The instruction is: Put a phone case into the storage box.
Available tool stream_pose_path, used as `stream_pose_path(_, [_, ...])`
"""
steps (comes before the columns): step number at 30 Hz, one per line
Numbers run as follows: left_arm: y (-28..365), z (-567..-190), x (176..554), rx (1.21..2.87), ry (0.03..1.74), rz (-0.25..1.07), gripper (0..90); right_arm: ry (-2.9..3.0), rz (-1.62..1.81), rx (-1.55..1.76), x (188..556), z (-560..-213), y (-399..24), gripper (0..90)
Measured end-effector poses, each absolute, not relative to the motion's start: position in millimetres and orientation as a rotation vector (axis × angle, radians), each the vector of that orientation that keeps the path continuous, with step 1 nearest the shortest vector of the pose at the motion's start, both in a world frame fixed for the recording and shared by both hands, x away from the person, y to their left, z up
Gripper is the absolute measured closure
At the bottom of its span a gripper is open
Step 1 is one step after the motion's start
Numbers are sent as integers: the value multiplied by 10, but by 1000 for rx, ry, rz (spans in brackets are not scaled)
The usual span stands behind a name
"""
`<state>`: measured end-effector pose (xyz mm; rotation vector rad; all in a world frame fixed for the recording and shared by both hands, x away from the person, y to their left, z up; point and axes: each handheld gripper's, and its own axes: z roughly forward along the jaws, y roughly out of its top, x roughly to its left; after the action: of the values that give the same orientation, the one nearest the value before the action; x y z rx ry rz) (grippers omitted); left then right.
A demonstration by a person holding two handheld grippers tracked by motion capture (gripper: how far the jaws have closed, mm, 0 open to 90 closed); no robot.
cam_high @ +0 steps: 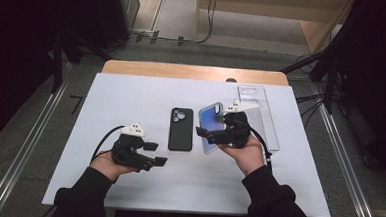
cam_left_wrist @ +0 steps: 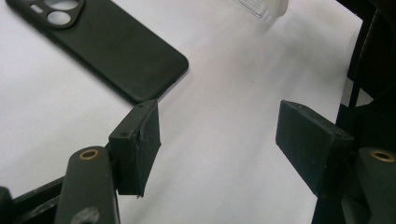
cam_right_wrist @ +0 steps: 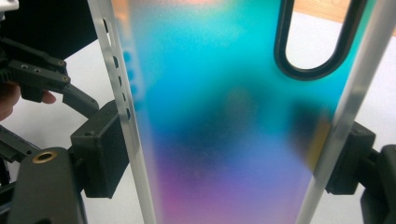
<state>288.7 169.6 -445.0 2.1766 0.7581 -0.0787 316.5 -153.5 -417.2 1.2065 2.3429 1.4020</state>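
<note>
High view shows the white surface (cam_high: 131, 93) across the middle of the frame. At right of centre the right gripper (cam_high: 214, 134) has its jaws clamped across the long edges of an iridescent blue phone case (cam_high: 210, 122), lifted and tilted above the surface. A clear case (cam_high: 261, 109) lies just right of it, towards the upper right. At centre a black phone case (cam_high: 181, 129) lies flat. At lower left the left gripper (cam_high: 156, 154) hovers with jaws apart and empty, just beside the black case's lower corner.
</note>
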Motion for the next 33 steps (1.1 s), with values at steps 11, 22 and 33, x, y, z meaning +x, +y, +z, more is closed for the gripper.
stream_pose_path(11, [1869,-4533,2801,2161,819,-44,306,2310,1378,1262,3202,-4062,-1682,164])
stream_pose_path(22, [1972,-4540,2749,2138,876,-8,307,2199,1415,1317,3295,-3815,-1977,164])
stream_pose_path(33, [2003,-4558,2688,2131,900,-3,307,2091,1402,1389,3430,-3726,-2307,164])
